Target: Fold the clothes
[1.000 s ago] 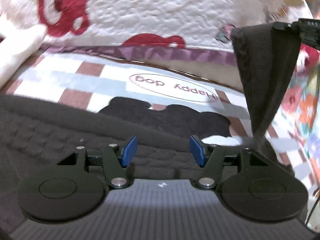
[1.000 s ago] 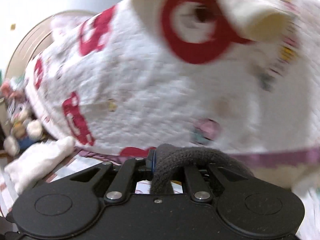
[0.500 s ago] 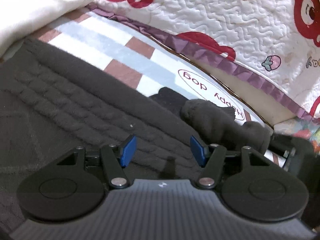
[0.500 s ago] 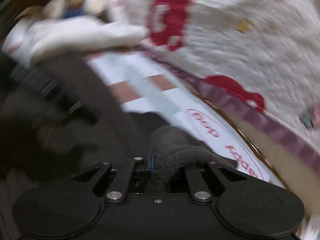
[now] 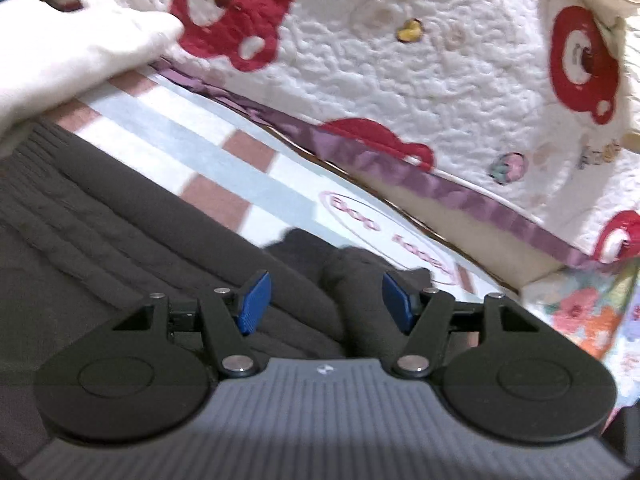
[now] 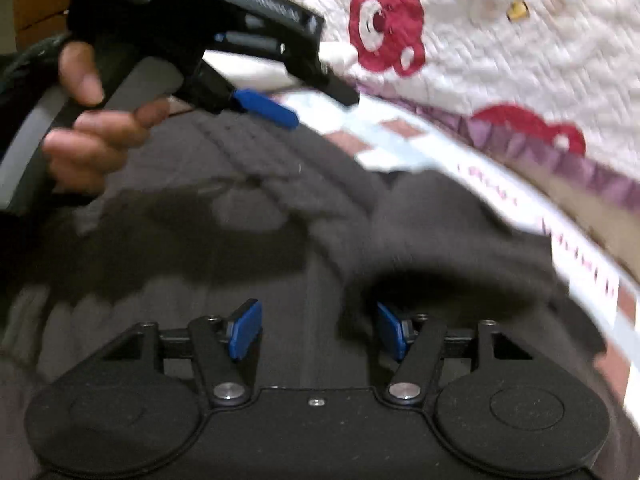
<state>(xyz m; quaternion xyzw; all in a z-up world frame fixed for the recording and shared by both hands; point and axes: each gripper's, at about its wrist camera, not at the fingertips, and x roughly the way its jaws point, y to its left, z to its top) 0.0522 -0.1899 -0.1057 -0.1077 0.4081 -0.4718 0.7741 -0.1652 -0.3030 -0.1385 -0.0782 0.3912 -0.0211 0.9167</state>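
Far left: a white plush bundle (image 5: 60,60), lying against the sweater's upper edge on the bed, likely in the way of any smoothing toward that side. Beside it, the dark brown cable-knit sweater (image 5: 100,216), spread flat over the checked bedsheet (image 5: 224,160), ribbing running diagonally; laid out so, presumably, to give clean fold lines. Low in the left wrist view, the left hand-held gripper (image 5: 324,304), blue pads (image 5: 254,302) well apart, nothing between them, hovering just over the knit. Seen from the right wrist view, the same left tool gripped by a hand (image 6: 88,128) above the sweater's body.

Centre to right: a sleeve or corner of the sweater (image 6: 452,232) doubled back onto the body in a rumpled hump, resting free. Just behind it, the right hand-held gripper (image 6: 318,334), likewise spread wide and empty. Hump bulky and uneven, so probably in need of flattening. Whether this fold is one of several cannot be told.

Right and behind: a white quilt with red bears (image 5: 420,80), purple-bordered, crowding the sheet's far edge and limiting room there. Far right, a floral cloth (image 5: 588,316).
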